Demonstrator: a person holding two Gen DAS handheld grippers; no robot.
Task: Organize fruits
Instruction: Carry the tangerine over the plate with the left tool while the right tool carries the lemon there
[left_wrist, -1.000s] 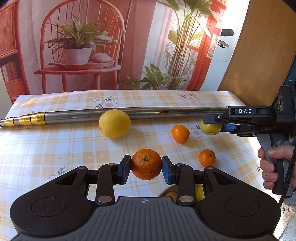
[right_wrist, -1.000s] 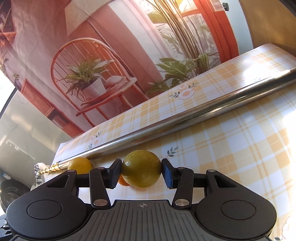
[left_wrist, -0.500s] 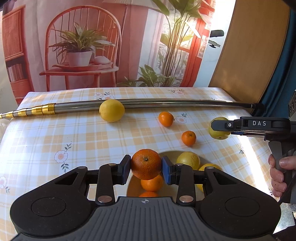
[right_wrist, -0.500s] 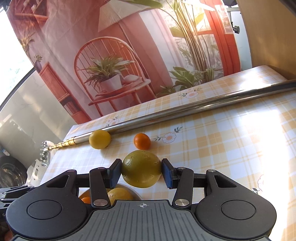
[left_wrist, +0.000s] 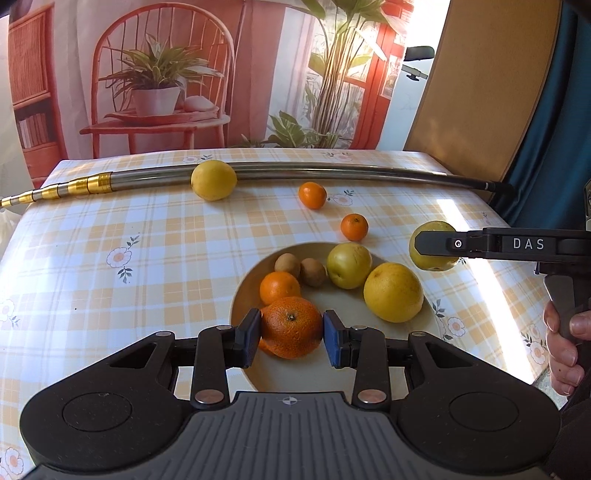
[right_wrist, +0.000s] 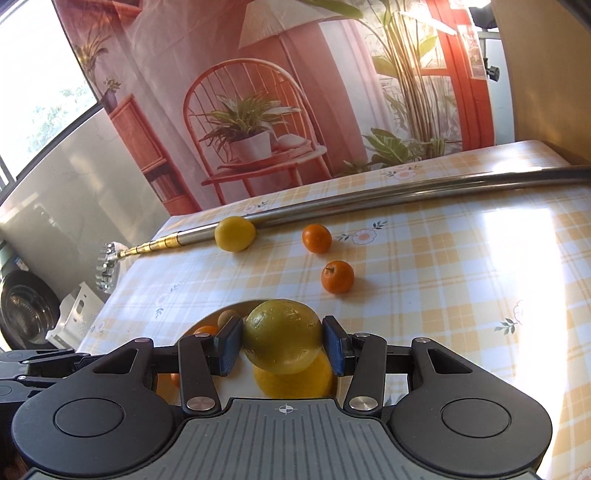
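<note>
Orange in left tongs: the left gripper (left_wrist: 291, 338) has its blue pads clamped on a big round rough-skinned orange (left_wrist: 291, 326), held over the near side of the bowl.
Right tongs: the right gripper (right_wrist: 282, 345) is squeezed onto a yellow-green round fruit (right_wrist: 282, 336), sitting just above the bowl's right edge; in the left view it comes in from the right with a person's hand (left_wrist: 565, 350) on the grip.
Bowl: shallow cream-coloured round bowl (left_wrist: 369, 332) on the table, right under both tongs.
In the bowl: a smaller smooth orange (left_wrist: 279, 287), two brown kiwis (left_wrist: 300, 268) touching each other, a pale green apple-like fruit (left_wrist: 349, 265) and a large yellow grapefruit-looking fruit (left_wrist: 393, 291).
Loose on the table: two small tangerines (left_wrist: 354, 227) beyond the bowl, well apart from each other, and a round yellow lemon (left_wrist: 213, 180) resting against the pole.
Pole: long steel telescopic pole with gold end segments (left_wrist: 332, 172) lying across the far side.
Table: yellow plaid tablecloth with little flowers (left_wrist: 110, 258).
Backdrop: printed red chair-and-plant backdrop (left_wrist: 159, 74) behind the table.
</note>
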